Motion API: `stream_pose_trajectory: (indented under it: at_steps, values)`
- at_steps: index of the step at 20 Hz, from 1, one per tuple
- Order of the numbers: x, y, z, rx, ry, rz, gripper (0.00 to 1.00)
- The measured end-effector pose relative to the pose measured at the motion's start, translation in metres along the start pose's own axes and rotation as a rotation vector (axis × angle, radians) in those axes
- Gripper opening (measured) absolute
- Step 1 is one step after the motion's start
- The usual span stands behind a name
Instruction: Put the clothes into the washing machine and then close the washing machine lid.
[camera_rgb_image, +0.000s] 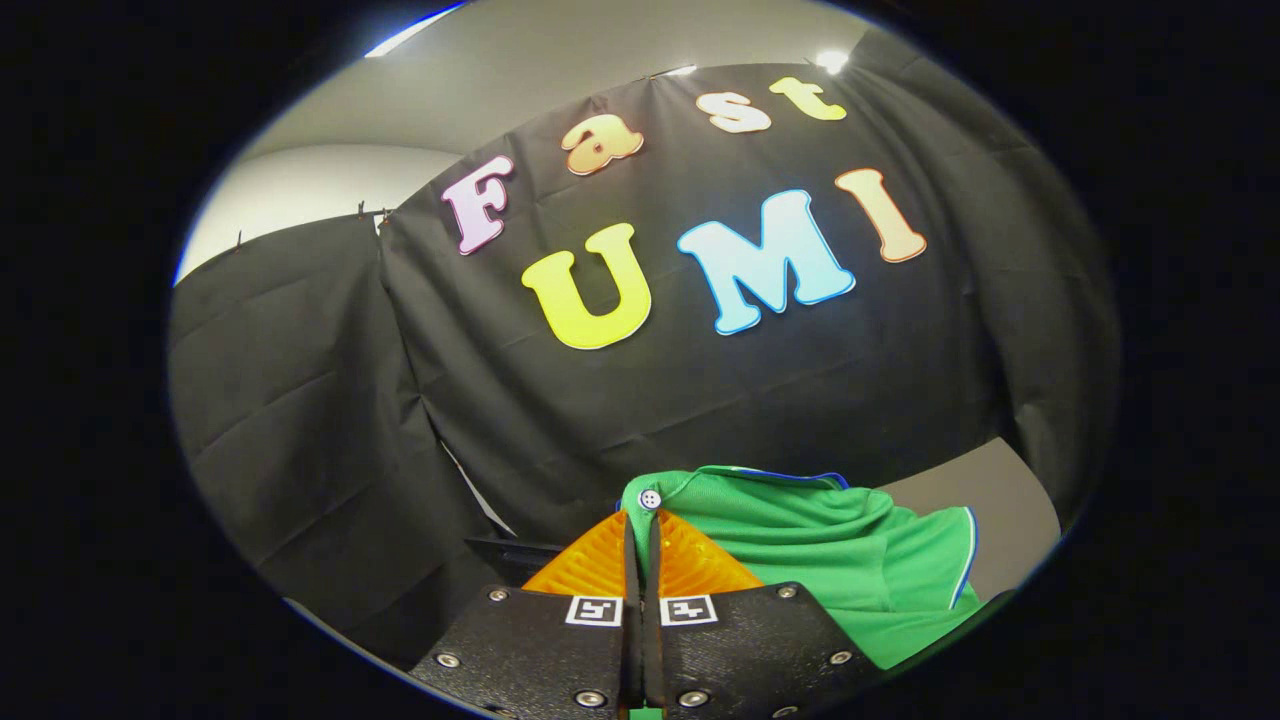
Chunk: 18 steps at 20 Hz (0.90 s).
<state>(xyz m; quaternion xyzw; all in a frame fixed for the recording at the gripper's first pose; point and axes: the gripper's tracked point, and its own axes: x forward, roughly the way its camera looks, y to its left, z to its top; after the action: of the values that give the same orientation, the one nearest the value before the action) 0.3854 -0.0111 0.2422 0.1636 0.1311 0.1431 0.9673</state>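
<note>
As the two fingers (600, 565) are seen pressed almost together at the bottom centre of the frame, the hand-held gripper (641, 520) is shown clenched on a fold of the green shirt (830, 550), with only a thin dark slit left between the ribbed pads. The fabric is pinched at the fingertips, where a small white button (650, 498) is seen right at the tip of the slit, on the shirt's collar or placket. Two small square black-and-white markers (640, 610) are fixed side by side on the gripper body just behind the pads, and round screw heads are spread over the dark plates below them. From the grasp point the green shirt is draped to the lower right of the frame, bunched in soft folds, and a narrow blue and white trim is carried along its upper edge and down its right hem. Whether the shirt is hanging free or resting on something cannot be told. Behind the garment, at the right of the frame, a plain grey surface (1000, 510) is seen; what it belongs to cannot be made out. Beyond the fingers, the middle of the frame is taken up by the black cloth wall (700, 400) of the booth, creased and hung in panels, with a seam running down at the left. Above the cloth, in the upper left, a pale ceiling (560, 70) is shown, with a strip light at its top edge.
</note>
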Motion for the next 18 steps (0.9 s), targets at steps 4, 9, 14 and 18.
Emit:
stream_pose_trajectory:
  at_steps: [4, 9, 14, 18]
  values:
    - [0.008, 0.033, -0.003, -0.007, -0.004, 0.032, 0.0]
    - [0.02, 0.074, -0.017, -0.022, 0.016, 0.071, 0.0]
    - [0.031, 0.112, -0.033, -0.05, 0.044, 0.101, 0.0]
    - [0.037, 0.146, -0.045, -0.046, 0.06, 0.136, 0.0]
